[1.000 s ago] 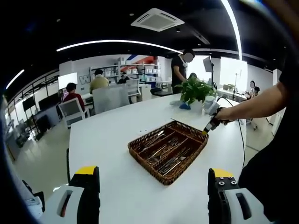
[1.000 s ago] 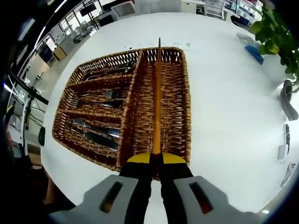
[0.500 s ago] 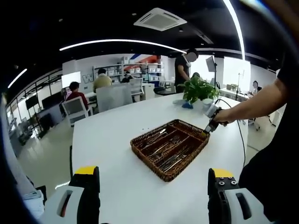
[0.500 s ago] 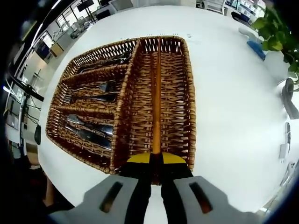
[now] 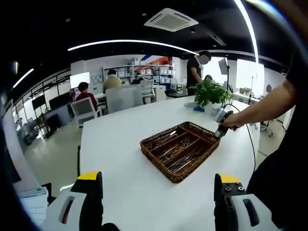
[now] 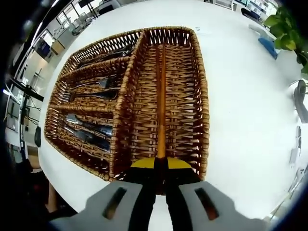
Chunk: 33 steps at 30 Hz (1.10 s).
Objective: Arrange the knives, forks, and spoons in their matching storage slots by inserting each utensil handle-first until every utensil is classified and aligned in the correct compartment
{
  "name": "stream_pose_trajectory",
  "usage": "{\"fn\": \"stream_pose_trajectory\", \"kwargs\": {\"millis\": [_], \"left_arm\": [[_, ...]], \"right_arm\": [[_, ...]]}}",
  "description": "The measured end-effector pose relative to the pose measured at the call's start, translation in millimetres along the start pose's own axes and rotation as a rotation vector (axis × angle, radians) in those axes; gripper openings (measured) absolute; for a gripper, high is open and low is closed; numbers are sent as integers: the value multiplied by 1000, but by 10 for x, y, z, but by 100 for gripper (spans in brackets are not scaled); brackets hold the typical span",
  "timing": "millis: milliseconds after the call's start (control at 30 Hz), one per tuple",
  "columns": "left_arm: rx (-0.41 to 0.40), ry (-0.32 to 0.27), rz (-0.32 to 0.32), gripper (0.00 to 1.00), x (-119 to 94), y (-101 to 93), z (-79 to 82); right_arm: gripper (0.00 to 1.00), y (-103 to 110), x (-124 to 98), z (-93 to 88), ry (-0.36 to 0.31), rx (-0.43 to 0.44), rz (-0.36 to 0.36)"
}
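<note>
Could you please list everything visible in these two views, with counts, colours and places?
Brown woven wicker basket: one, on the table, with one long compartment and three short ones.
Slim orange-brown stick: one, over the long compartment, held by the right gripper.
Silver metal utensils: several, in the short compartments.
White round table: one, under the basket.
Green potted plant: one, at the table's far side.
People: several, seated and standing in the background.
Right gripper: one, grey, yellow-tipped, shut.
Left gripper: one, grey, yellow-tipped, open.

Bright, even light from ceiling strips [image 5: 130,43] glares off the white table [image 6: 240,91], while fisheye bending warps the soft edges.
</note>
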<state>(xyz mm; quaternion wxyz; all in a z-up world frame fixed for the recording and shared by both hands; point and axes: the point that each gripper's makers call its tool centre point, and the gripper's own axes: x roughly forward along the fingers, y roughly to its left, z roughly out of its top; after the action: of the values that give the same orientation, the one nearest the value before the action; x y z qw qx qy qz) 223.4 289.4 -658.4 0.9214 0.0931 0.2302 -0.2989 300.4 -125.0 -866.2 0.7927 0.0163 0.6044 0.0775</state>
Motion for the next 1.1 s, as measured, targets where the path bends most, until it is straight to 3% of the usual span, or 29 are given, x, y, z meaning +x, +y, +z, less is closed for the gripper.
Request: {"fn": "stream_pose_trajectory", "kwargs": {"millis": [433,700,767,867,967,1100], "left_arm": [[-11,14,21,100,-74,-58,-48],[0,14,27,100,-53,-88,-21],[1,13,25,100,-51,-92,-20],[1,11,24,100,-53,-93,-21],[-3,5,16,100,-46,-107,-15],[-24,-2,-18,100,-1,-162,-3]], "right_arm": [[4,-13,56,0,23,9,10],[5,-15,43,57,-5,-90,-12],[12,-28,21,116,-41,-137,-31],[26,28,-22,161,-70,-128,-10],[32,67,-101,277,-142,-170,-6],[34,162,-242,319,-186,-205,22]]}}
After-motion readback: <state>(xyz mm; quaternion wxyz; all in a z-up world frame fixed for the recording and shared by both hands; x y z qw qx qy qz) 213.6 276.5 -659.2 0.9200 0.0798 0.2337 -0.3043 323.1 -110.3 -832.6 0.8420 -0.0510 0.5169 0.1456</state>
